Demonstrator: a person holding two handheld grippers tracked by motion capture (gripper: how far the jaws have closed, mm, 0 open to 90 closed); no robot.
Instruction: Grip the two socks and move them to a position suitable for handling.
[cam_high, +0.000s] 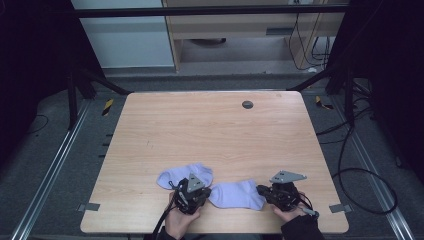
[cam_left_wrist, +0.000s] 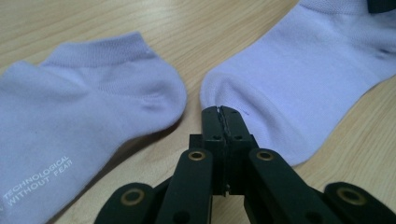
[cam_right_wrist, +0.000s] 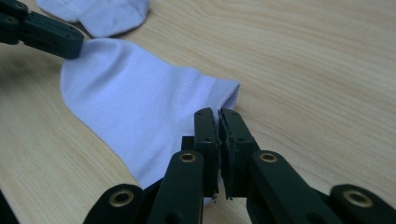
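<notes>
Two pale lilac ankle socks lie flat near my edge of the counter (cam_high: 215, 125). The left sock (cam_high: 185, 176) has white lettering printed on its sole; the right sock (cam_high: 236, 195) sits just beside it, the two nearly touching. My left gripper (cam_left_wrist: 220, 109) has its jaws pressed together at the toe end of the right sock, and I cannot tell whether fabric is pinched between them. My right gripper (cam_right_wrist: 219, 114) has its jaws together too, at the cuff end of that same sock.
</notes>
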